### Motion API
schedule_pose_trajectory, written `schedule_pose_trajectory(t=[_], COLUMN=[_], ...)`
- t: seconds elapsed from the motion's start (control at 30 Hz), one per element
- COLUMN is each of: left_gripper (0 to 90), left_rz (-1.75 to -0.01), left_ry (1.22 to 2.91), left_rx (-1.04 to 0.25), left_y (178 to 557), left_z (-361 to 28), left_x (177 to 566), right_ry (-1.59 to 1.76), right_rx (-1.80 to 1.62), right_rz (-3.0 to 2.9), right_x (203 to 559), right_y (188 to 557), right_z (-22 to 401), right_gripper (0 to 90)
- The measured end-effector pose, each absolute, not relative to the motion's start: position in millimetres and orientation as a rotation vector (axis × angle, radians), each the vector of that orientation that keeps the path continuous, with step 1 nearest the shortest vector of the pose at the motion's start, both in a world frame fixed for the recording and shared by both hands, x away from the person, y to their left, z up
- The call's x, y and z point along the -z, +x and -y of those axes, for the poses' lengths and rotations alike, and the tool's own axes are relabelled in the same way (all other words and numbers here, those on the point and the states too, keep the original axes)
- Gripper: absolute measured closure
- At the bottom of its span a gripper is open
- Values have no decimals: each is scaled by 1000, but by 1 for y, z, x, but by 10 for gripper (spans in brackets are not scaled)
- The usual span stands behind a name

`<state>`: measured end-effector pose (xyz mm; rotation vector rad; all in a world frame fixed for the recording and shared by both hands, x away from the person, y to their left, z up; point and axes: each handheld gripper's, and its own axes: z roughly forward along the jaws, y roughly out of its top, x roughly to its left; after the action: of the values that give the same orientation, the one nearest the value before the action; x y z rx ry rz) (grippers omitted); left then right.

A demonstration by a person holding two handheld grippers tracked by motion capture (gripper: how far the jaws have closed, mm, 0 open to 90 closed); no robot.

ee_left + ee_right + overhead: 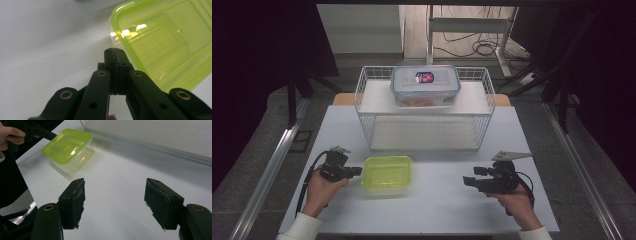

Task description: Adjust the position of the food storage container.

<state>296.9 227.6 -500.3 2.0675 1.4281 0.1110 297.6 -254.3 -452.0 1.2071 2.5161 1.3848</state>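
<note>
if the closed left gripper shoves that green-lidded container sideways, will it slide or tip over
Probably slide: the green-lidded container is low, wide and flat on the smooth table. It looks empty, so likely light. The shut left gripper, at one corner, may swivel it.

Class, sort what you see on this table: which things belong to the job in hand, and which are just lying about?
In the job:
- green-lidded container, at the left gripper's tips
- left gripper, jaws shut, beside the container's edge
- right gripper, jaws open, nothing between them

Lying about:
- wire basket
- blue-lidded box on the basket's upper shelf
- cables on the floor beyond
</note>
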Motion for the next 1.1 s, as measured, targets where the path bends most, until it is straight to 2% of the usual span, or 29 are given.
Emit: schedule_pose_trajectory(t=[0.67, 1.1], left_gripper=[900, 900], left_rz=[-1297, -1256], left_ry=[2131, 2143], left_rx=[-26, -22], left_y=[301, 308], left_z=[-175, -154], left_x=[504, 504], right_ry=[1215, 1212], right_rx=[-1386, -1390], right_rz=[-2512, -2523], right_x=[453, 453], right_y=[298, 298], right_z=[256, 255], right_gripper=[330, 330])
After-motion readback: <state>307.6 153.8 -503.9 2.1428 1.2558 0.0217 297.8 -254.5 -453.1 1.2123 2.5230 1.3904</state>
